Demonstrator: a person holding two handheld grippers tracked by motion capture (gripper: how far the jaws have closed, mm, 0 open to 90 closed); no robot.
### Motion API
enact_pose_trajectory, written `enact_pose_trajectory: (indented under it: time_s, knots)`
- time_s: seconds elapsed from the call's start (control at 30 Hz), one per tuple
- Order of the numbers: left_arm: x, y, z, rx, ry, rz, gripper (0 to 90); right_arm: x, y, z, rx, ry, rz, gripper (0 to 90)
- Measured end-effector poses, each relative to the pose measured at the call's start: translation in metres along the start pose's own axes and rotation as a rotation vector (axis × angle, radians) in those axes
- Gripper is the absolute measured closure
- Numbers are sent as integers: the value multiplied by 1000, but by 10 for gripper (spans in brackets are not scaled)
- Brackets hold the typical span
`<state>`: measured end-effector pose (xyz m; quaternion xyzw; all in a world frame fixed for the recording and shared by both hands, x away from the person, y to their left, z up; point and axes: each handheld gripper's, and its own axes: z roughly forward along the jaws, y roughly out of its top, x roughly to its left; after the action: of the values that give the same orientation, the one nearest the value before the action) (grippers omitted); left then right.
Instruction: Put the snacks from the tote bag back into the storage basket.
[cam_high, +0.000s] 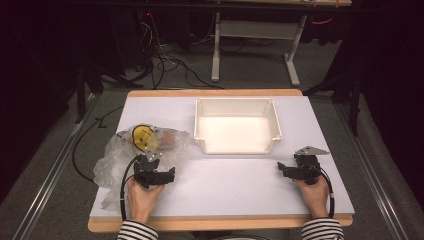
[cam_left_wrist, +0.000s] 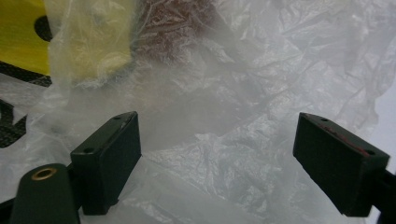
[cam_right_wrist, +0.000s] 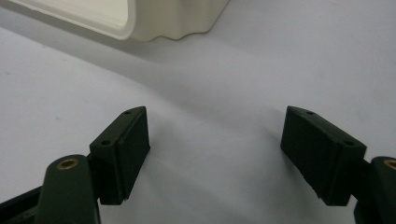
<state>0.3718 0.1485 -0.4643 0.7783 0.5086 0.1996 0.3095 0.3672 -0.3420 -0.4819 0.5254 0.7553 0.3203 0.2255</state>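
Clear plastic bag (cam_high: 117, 162): crumpled at table's (cam_high: 225, 185) left edge, yellow item (cam_high: 142, 137) and brownish item (cam_high: 167, 140) inside.
Left gripper (cam_high: 150, 161): jaws wide apart, poised over bag film, nothing clamped.
White bin (cam_high: 237, 125): centre-rear, empty.
Right gripper (cam_high: 295, 167): jaws apart over bare tabletop near bin's corner, idle.
Step, judged: approach to bag. Next move calls for lowering and closing on film or contents.

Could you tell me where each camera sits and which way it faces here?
High view: above the person's side, looking forward and down on the table; forearms, left gripper, right gripper.
Left gripper view: rides the left gripper, facing the plastic bag between its open fingers.
Right gripper view: rides the right gripper, facing bare table and the white bin.
Shared: the high view also shows bag and bin.
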Motion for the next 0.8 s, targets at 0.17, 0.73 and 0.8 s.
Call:
enact_pose_trajectory:
  time_s: [0.17, 0.73, 0.8]
  knots:
    - [1, -4, 7, 10, 3, -11, 166, 0, 0, 0, 0, 0, 0, 238]
    - [1, -9, 9, -7, -23, 8, 434, 0, 0, 0, 0, 1, 0, 238]
    - [2, -9, 9, -10, -30, 15, 494, 0, 0, 0, 0, 1, 1, 238]
